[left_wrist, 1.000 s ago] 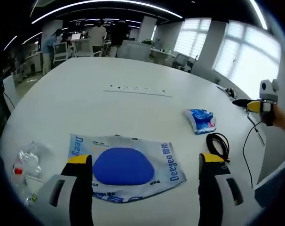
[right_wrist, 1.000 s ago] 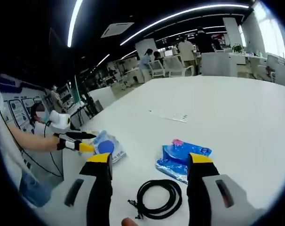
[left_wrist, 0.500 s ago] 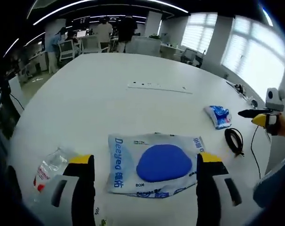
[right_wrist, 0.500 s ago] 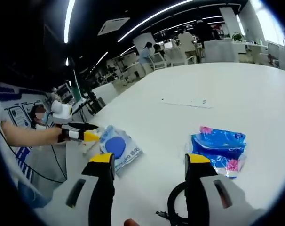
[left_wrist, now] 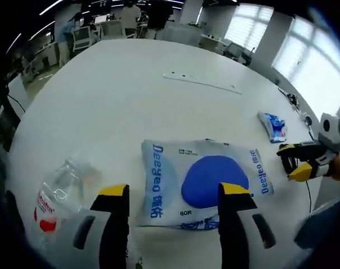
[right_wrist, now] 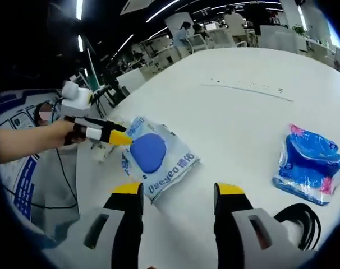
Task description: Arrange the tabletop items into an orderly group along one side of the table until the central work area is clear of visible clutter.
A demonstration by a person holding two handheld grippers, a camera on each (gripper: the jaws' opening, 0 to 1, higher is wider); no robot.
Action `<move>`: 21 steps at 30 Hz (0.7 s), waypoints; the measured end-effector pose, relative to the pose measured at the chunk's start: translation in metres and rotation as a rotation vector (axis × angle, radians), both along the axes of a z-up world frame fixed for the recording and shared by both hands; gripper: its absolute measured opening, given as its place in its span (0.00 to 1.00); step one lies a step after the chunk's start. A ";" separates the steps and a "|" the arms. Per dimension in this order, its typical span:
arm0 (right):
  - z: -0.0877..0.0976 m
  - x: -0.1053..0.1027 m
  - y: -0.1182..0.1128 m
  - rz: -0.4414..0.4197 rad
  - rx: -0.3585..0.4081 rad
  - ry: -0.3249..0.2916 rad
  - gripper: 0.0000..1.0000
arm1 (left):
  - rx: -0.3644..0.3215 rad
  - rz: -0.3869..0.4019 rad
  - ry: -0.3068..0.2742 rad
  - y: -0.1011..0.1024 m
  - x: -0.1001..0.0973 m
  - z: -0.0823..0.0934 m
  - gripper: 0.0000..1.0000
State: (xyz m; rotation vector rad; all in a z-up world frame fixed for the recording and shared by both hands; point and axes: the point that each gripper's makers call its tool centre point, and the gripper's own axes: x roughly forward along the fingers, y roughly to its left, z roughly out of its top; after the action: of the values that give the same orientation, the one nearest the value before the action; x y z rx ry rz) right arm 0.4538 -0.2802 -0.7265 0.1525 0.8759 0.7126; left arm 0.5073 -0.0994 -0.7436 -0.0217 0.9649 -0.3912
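Note:
A white Deeyeo pack with a blue oval (left_wrist: 206, 180) lies flat on the white table (left_wrist: 131, 101), just ahead of my left gripper (left_wrist: 173, 190), which is open with the pack's near edge between its jaws. A crumpled clear bottle with a red label (left_wrist: 58, 196) lies to that gripper's left. A blue tissue pack (left_wrist: 274, 126) lies far right. My right gripper (right_wrist: 178, 190) is open above bare table, with the Deeyeo pack (right_wrist: 156, 154) ahead of it and the blue tissue pack (right_wrist: 310, 162) to its right. The left gripper (right_wrist: 118, 131) is at the Deeyeo pack's far-left edge.
A coiled black cable (right_wrist: 302, 221) lies by the table edge under the tissue pack. A thin strip (left_wrist: 201, 83) crosses the table's middle. The right gripper (left_wrist: 292, 162) comes in at the right, held by a hand. Desks, chairs and people stand in the far background.
The left view has come closer to the Deeyeo pack, and its jaws stand a little nearer each other. The right view has swung left toward the pack, so the tissue pack and cable sit further right.

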 end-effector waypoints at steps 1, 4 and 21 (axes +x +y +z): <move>-0.001 0.000 0.003 -0.003 0.007 0.010 0.48 | 0.005 -0.002 0.001 0.000 0.000 0.000 0.61; -0.007 0.001 0.009 -0.020 0.016 0.047 0.46 | 0.041 -0.002 0.011 0.002 0.000 -0.005 0.57; -0.031 -0.016 0.034 -0.020 0.061 0.156 0.12 | -0.010 0.070 0.063 -0.001 0.003 -0.008 0.34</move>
State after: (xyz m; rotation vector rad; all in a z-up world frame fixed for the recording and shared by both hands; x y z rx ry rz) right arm 0.4379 -0.2461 -0.7574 0.2737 1.0003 0.7155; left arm 0.5102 -0.1007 -0.7517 -0.0773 1.0215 -0.3331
